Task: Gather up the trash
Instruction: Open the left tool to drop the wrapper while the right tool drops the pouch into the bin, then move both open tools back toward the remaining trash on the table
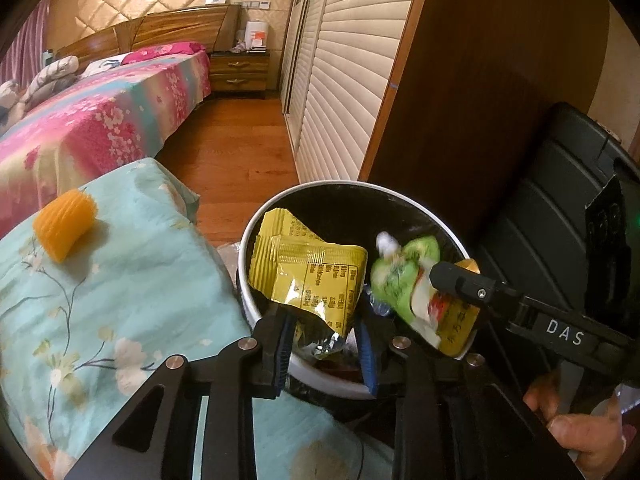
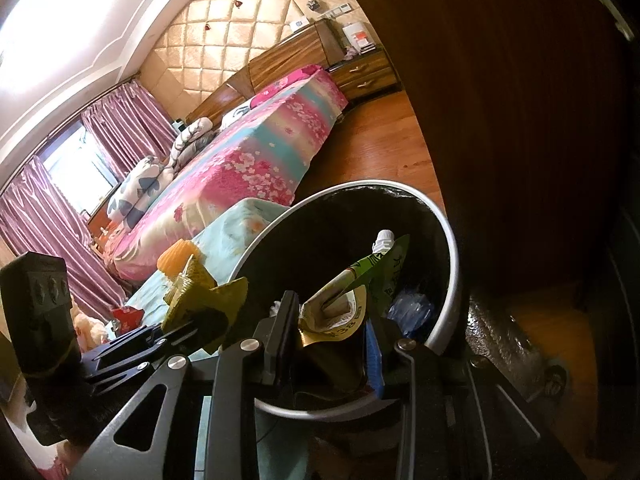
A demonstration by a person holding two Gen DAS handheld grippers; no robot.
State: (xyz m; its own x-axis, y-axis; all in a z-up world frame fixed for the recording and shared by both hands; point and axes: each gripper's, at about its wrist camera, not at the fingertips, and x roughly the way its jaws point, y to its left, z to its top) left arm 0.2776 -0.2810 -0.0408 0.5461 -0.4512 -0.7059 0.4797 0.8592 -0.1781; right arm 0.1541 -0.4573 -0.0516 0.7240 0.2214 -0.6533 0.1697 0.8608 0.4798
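The yellow wrapper [image 1: 308,268] is held over the mouth of the bin [image 1: 256,240] between the pads of the left hand-held gripper [image 1: 326,344], apparently for dropping; whether the pads press it cannot be told. The green spouted pouch [image 1: 404,280], at 3 o'clock from it, is pinched by the right hand-held gripper [image 2: 332,340] inside the rim. An orange ridged piece [image 1: 64,228] is left on the floral quilt [image 1: 120,280] at 9 o'clock.

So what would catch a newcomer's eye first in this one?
Two bright wrappers over the round bin: a yellow packet between the left gripper's jaws and a green spouted pouch in the right gripper, both above the bin's black lining. Next, the orange ridged piece lying alone on the pale blue floral cloth left of the bin.
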